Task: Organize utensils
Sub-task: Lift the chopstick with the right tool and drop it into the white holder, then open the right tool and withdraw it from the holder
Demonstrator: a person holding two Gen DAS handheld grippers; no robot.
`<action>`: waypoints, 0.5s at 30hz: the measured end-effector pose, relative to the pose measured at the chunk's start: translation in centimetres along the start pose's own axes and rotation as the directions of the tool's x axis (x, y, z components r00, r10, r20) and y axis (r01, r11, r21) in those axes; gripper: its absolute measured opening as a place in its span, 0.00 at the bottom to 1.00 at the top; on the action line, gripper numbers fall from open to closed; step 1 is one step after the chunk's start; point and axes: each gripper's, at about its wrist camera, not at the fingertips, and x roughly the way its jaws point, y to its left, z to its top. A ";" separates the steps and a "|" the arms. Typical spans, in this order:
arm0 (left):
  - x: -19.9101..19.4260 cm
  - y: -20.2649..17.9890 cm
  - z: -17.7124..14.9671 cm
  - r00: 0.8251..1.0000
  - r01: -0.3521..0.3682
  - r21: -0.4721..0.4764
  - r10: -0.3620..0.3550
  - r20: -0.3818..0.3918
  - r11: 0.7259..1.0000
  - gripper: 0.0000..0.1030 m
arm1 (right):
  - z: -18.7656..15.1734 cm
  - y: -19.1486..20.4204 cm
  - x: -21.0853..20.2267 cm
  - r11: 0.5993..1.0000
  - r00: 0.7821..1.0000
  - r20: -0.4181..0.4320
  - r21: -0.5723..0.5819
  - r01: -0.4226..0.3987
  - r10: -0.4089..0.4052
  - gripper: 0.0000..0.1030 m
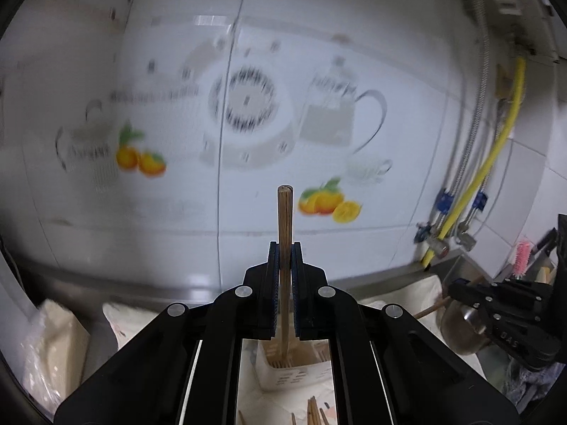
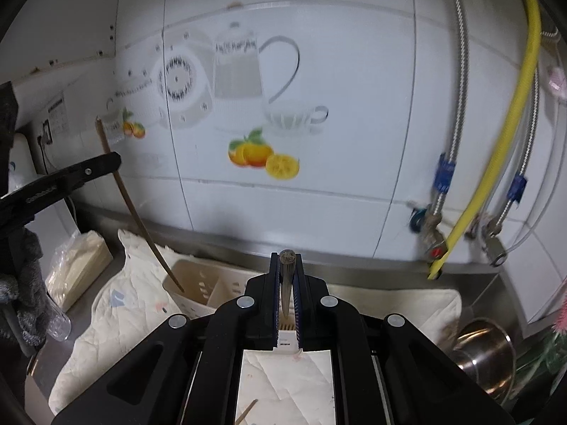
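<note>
1. Your left gripper (image 1: 283, 248) has its jaws clamped on one wooden chopstick (image 1: 285, 212), gripped partway along so the blunt end stands up above the pads and the thin end hangs down toward the holder (image 1: 283, 372). Held upright like that, it looks ready to drop straight into a slot.
2. Your right gripper (image 2: 286, 258) has its jaws pressed together on a second chopstick (image 2: 286, 276), which runs almost along the fingers, its blunt end just past the tips. It too hangs above the holder (image 2: 198, 287).
3. The cream slotted holder stands on the quilted cloth (image 2: 141, 304) near the back edge of the worktop, below the tiled wall (image 2: 354, 106). Its compartments open upward, which is why both sticks are carried tip down.
4. More chopsticks (image 1: 313, 411) lie loose on the cloth toward the front edge, not yet sorted.
5. A steel pot (image 2: 485, 350) sits at the right end of the worktop, clear of the holder.
</note>
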 end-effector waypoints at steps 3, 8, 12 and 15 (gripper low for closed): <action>1.8 1.1 -1.2 0.998 0.006 -0.037 -0.008 -0.056 0.999 0.05 | -0.6 -0.1 1.3 1.000 1.000 -0.023 0.009 -0.002 0.002 0.06; 3.5 1.9 -2.5 0.994 -0.006 -0.049 0.000 -0.108 0.999 0.05 | -1.3 -0.3 2.6 1.000 0.999 -0.044 0.023 0.001 0.000 0.07; 3.7 1.9 -2.7 0.994 -0.016 -0.040 0.012 -0.113 0.999 0.07 | -1.5 -0.6 2.7 0.999 0.999 -0.035 0.031 0.020 -0.019 0.07; 3.1 1.8 -2.6 0.994 -0.014 -0.033 0.010 -0.111 0.999 0.09 | -1.4 -0.7 2.1 0.999 0.999 -0.020 0.031 0.031 -0.031 0.09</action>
